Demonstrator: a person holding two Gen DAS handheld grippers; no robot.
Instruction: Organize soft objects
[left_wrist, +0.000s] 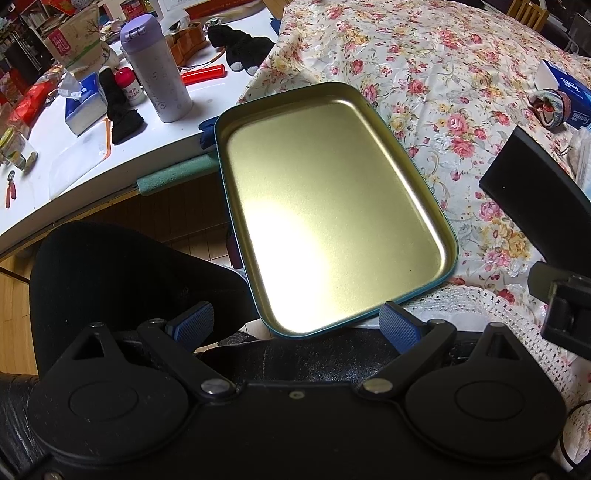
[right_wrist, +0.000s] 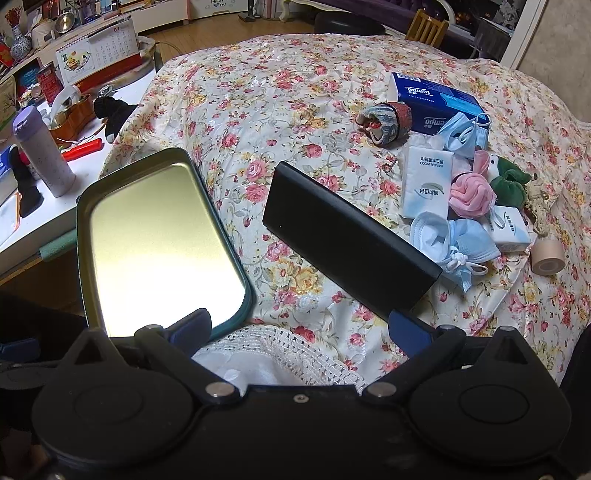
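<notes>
Both the left gripper (left_wrist: 295, 323) and right gripper (right_wrist: 301, 328) are hanging spread wide, grasping nothing. One gold tin tray (right_wrist: 122, 192) is lying left of one black box (right_wrist: 347, 240), long axis running away; beyond the box, two masks (right_wrist: 443, 240), three tissue packs (right_wrist: 426, 181)

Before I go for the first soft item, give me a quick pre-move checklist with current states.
1. Tin tray empty, ready to receive: ok.
2. Left gripper open, holding nothing: ok.
3. Right gripper open, holding nothing: ok.
4. Soft items in sight, such as the pink cloth and blue mask: ok.
5. Path to the pile clear: not ok, black box lies between.
6. Tray fully supported on the table: cannot tell.
</notes>
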